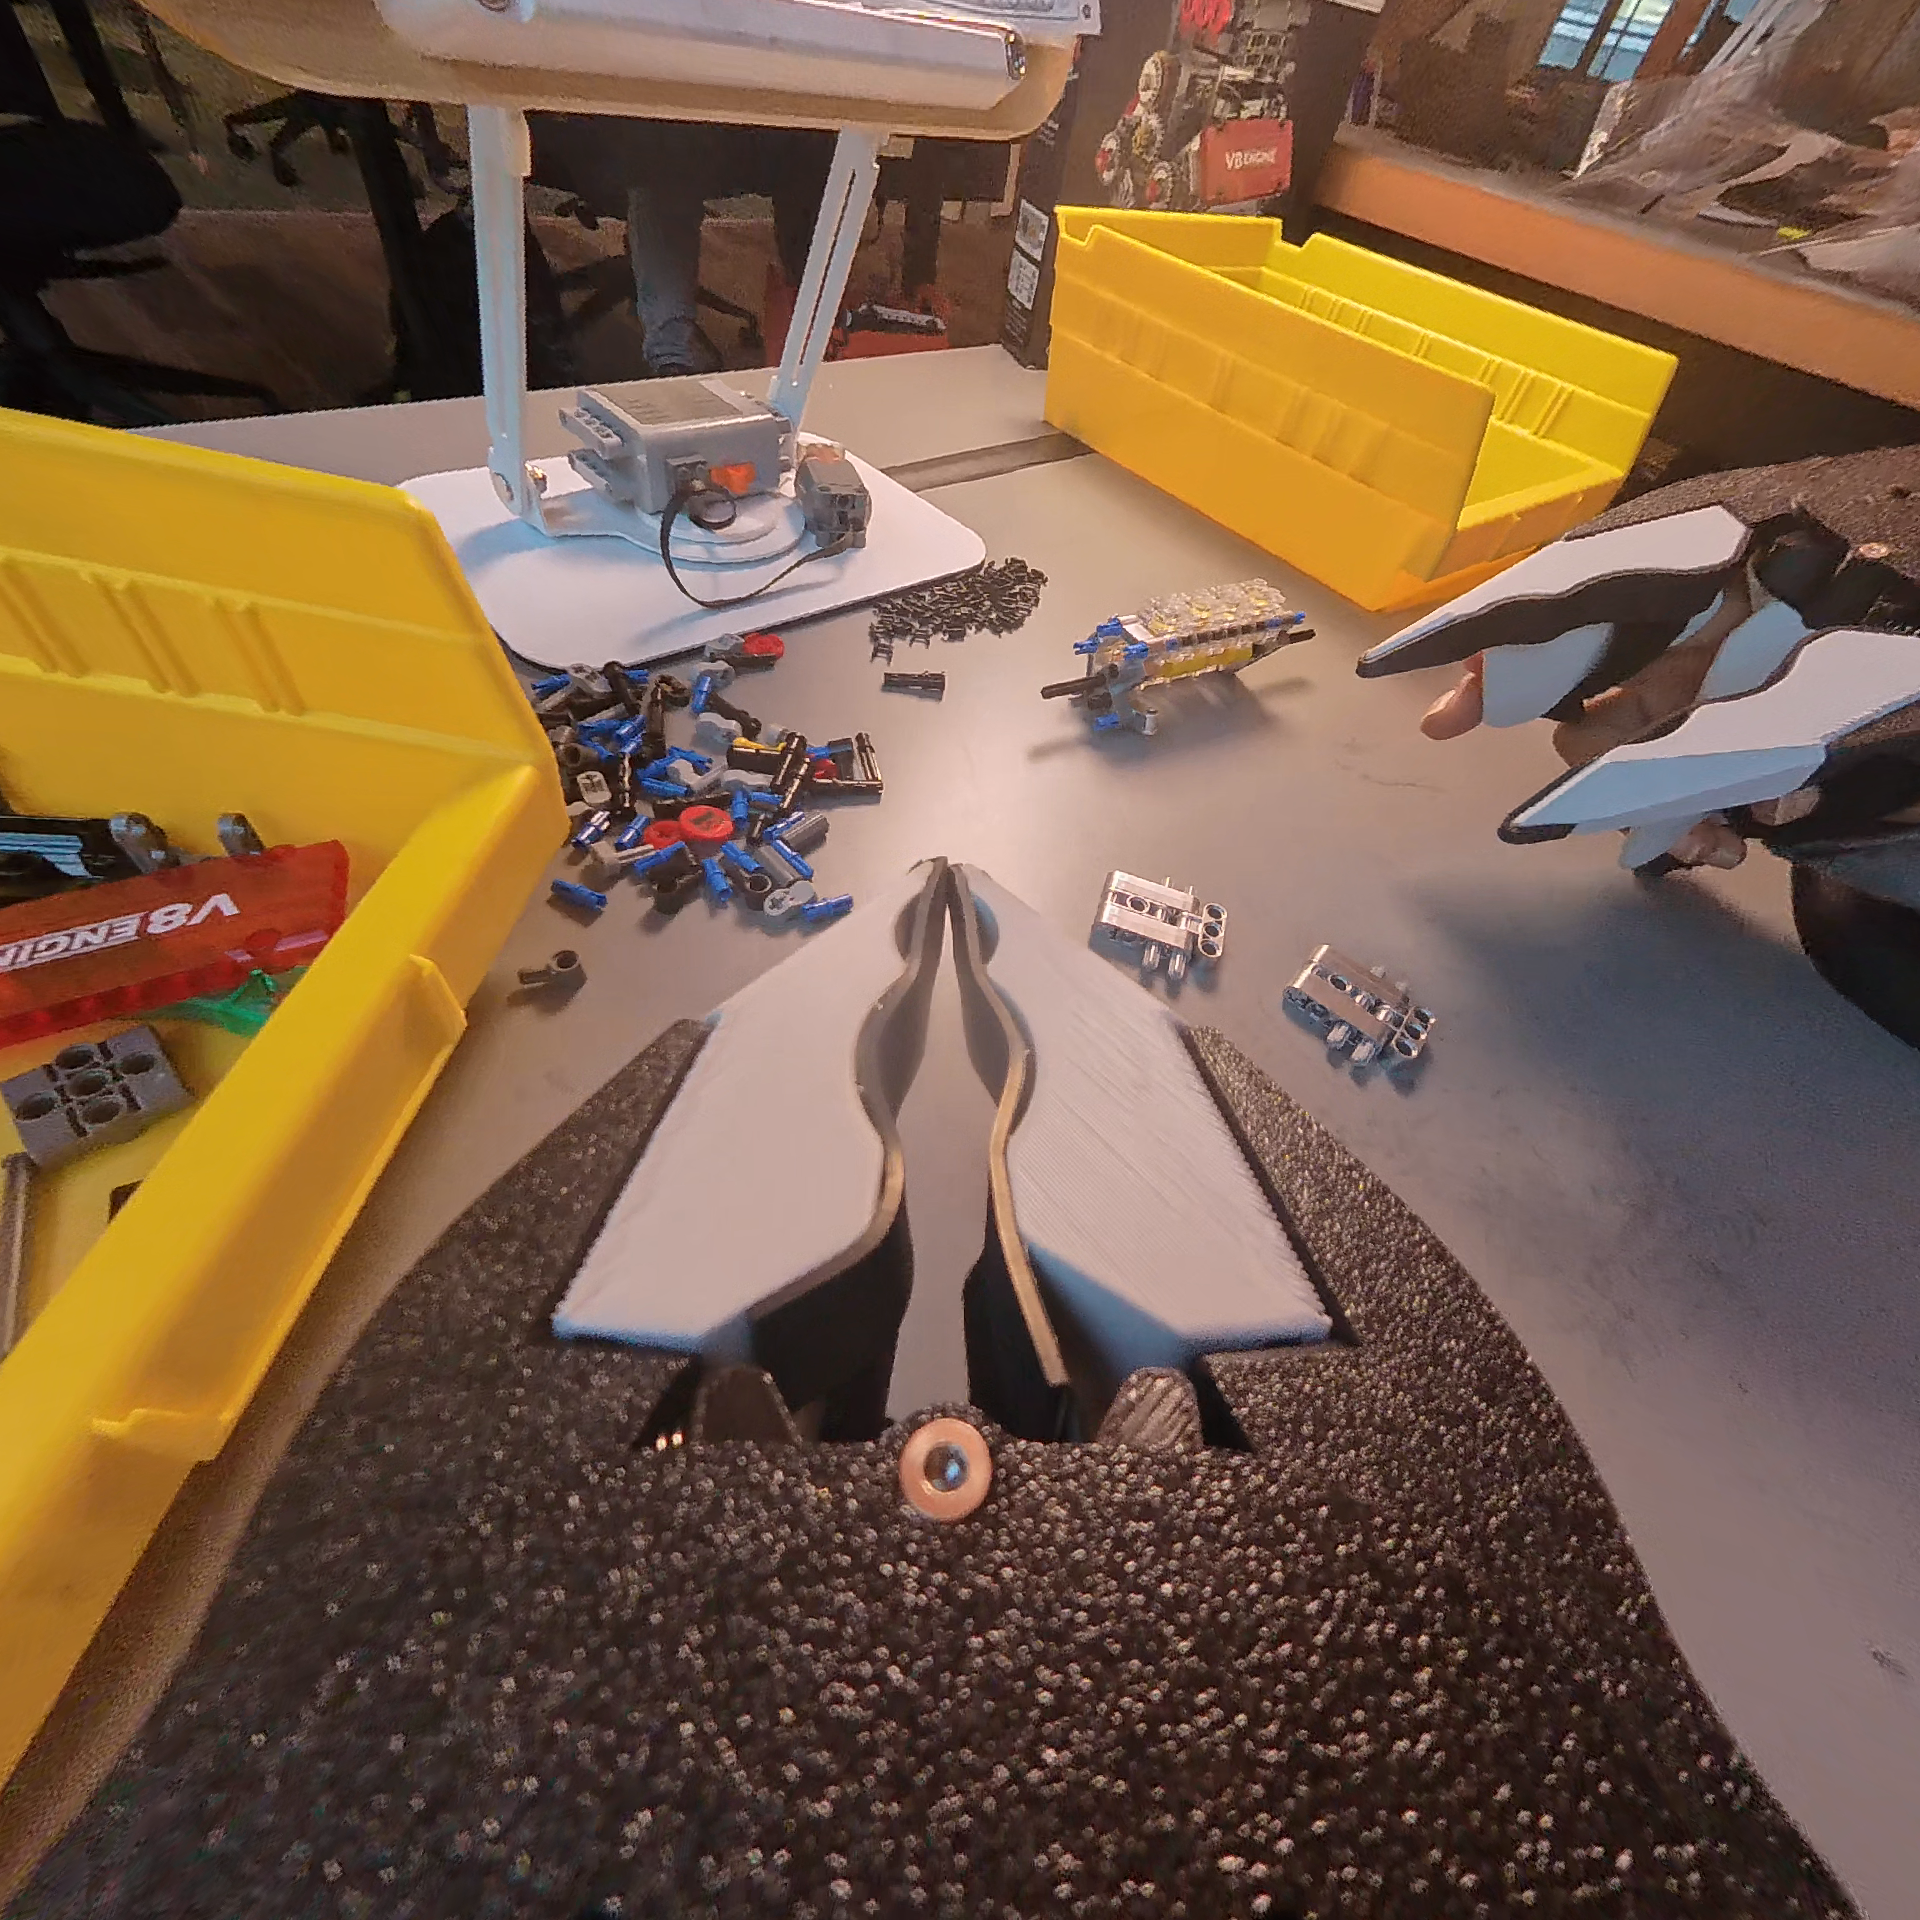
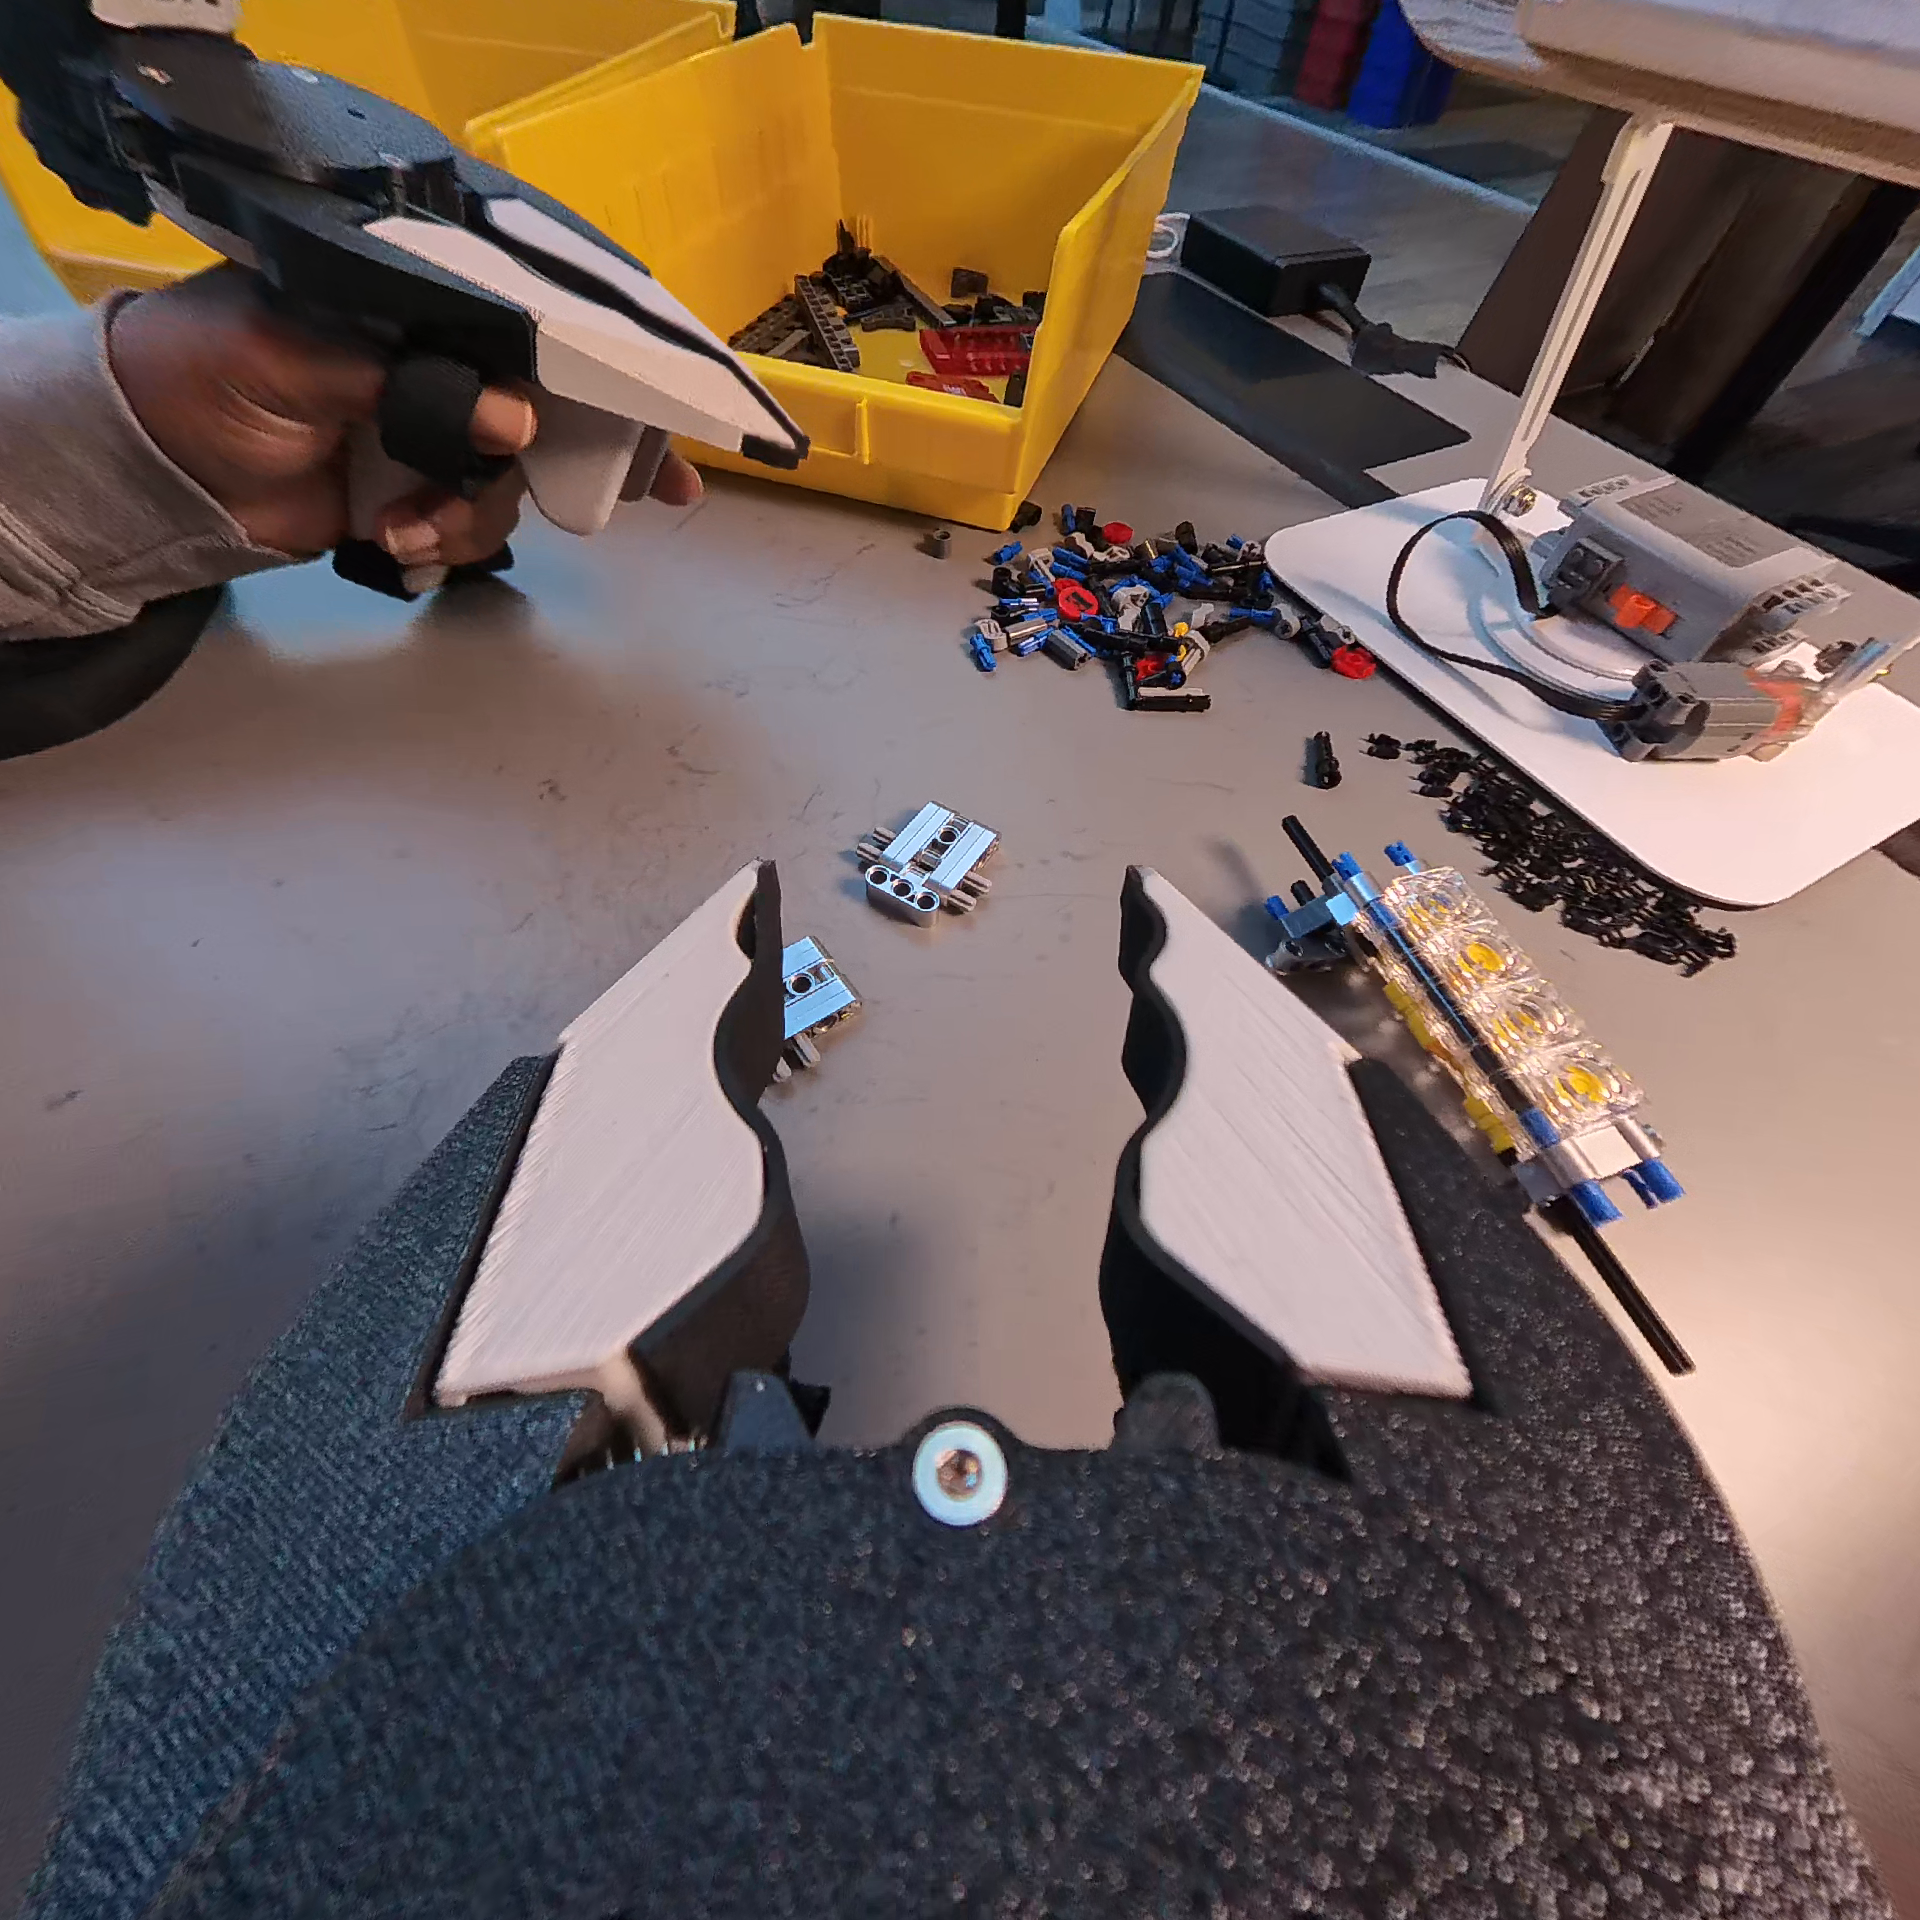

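Observation:
My left gripper [image 1: 943, 868] is shut and empty, held above the grey table just short of a pile of small blue, black and red pins [image 1: 707, 790]. It also shows in the right wrist view [image 2: 774, 442], held by a hand. My right gripper [image 2: 948, 871] is open and empty, low over the table. Two small grey beam assemblies lie by it: one [image 2: 930, 854] just ahead between the fingertips, one [image 2: 816, 995] partly hidden by its left finger. They also show in the left wrist view [image 1: 1158, 925] [image 1: 1356, 1003]. A clear-and-yellow engine block assembly [image 2: 1475, 1023] lies right of my right finger.
A yellow bin [image 1: 260, 748] with a red cover and grey parts stands at the left. A second yellow bin [image 1: 1351, 395] stands at the back right. A white stand base [image 1: 914, 561] carries a grey battery box [image 1: 675, 447] and motor. A heap of black pins [image 2: 1558, 852] lies beside it. The left gripper's tips are roughly 15 cm from the right gripper's.

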### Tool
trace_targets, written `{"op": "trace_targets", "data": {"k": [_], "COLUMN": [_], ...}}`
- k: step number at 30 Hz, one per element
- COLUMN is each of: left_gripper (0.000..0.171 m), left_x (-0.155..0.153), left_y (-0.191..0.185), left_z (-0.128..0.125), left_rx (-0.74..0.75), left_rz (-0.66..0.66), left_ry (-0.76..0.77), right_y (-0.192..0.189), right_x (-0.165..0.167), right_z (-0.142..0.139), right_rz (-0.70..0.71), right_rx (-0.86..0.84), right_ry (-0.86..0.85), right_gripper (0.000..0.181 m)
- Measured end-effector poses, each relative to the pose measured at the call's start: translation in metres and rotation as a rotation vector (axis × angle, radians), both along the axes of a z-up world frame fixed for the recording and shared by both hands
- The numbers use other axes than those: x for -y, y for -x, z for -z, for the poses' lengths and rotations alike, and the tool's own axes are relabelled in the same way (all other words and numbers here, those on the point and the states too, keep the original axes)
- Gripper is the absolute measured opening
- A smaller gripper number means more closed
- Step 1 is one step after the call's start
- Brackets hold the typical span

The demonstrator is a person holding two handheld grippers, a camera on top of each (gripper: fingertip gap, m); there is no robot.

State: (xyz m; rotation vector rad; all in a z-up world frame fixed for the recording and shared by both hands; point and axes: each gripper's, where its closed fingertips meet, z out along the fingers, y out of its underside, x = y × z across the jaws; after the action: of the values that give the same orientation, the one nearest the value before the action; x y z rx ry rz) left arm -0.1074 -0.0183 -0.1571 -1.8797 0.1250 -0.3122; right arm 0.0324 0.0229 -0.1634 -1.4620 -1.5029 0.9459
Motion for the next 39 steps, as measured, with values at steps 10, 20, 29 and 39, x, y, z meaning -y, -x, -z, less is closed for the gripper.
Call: {"op": "trace_targets", "data": {"k": [10, 20, 29, 39], "left_gripper": [0.0, 0.016, 0.04, 0.022], "left_x": [0.001, 0.001, 0.001, 0.001], "left_y": [0.004, 0.013, 0.009, 0.007], "left_z": [0.003, -0.006, -0.007, -0.004], "left_rx": [-0.013, -0.04, -0.001, -0.027], "left_rz": [-0.012, -0.081, -0.059, -0.056], "left_ry": [0.003, -0.033, -0.022, -0.009], "right_y": [0.0, 0.0, 0.001, 0.001], "right_x": [0.001, 0.002, 0.002, 0.005], "right_z": [-0.002, 0.0, 0.001, 0.002], "right_rz": [-0.008, -0.009, -0.007, -0.019], "right_rx": [-0.016, -0.005, 0.003, 0.01], "right_ry": [0.036, 0.015, 0.002, -0.01], "right_gripper": [0.063, 0.063, 0.063, 0.062]}}
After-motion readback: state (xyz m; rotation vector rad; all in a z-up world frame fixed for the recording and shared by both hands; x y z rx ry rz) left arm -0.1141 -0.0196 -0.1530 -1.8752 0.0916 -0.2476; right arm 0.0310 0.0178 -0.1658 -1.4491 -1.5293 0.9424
